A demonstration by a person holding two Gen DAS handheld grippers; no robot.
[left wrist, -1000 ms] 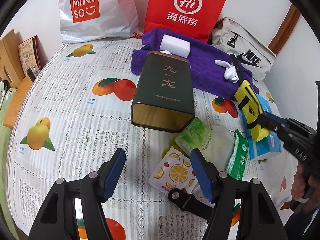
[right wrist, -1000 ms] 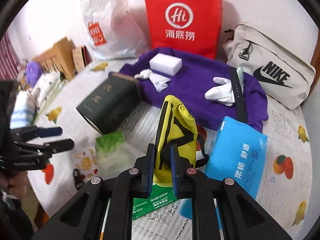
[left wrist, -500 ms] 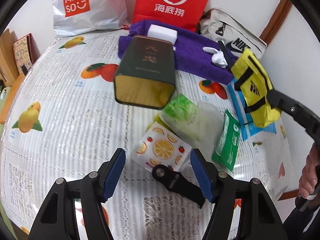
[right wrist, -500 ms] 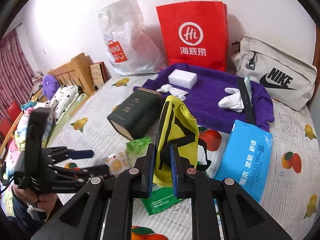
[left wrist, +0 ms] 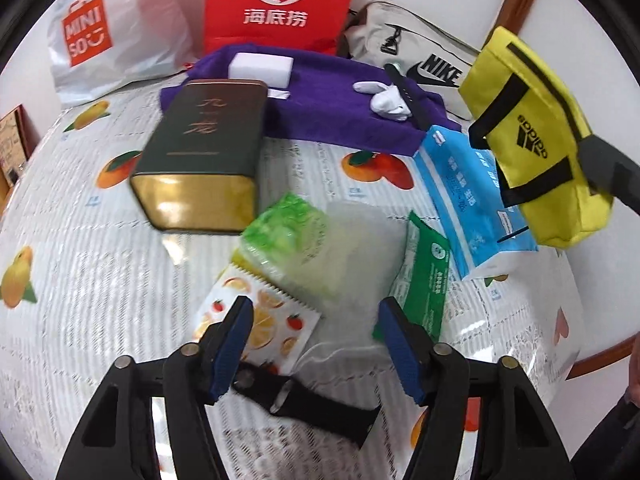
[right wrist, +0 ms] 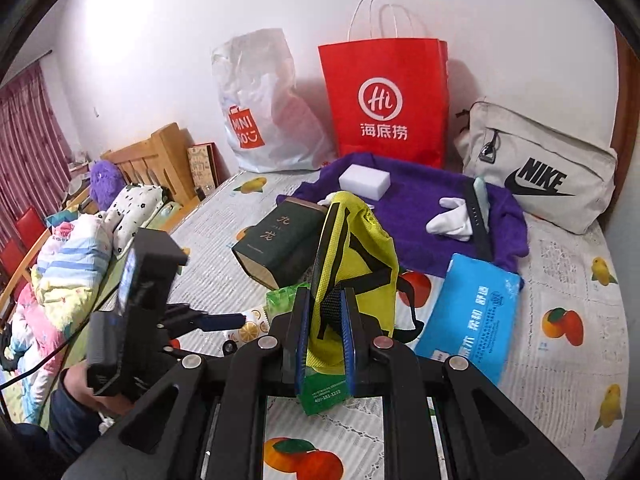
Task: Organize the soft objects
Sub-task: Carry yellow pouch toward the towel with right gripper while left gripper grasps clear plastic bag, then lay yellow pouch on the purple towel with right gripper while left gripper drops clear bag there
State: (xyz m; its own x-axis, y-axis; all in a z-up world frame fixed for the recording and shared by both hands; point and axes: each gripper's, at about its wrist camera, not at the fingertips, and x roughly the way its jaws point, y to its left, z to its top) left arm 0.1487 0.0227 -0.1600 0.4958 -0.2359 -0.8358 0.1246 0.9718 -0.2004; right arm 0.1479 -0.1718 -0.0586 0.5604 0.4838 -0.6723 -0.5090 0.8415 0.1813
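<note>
Right tongs (right wrist: 323,322) are clamped on the yellow Adidas pouch (right wrist: 354,256); it is held clear of the counter (left wrist: 100,280), above the blue tissue pack (left wrist: 468,200), near the counter's right side. The grip is taken on the mesh panel at one end, so the pouch hangs by that end and sags. It is judged light, limp and non-fragile; a pinch on a black strap or seam is likely to hold better than loose fabric, which may slip.

Left tongs (left wrist: 316,344) stand part open with nothing pressed between them, and the jaws have just been closing a little. They hover over the loose sachets: the orange-print sachet (left wrist: 260,320), the green wipes pack (left wrist: 288,224) and the green sachet (left wrist: 424,280). A black strap (left wrist: 312,400) lies just below. The sachets are judged thin, slick and flat; an edge pinch is advised.
</note>
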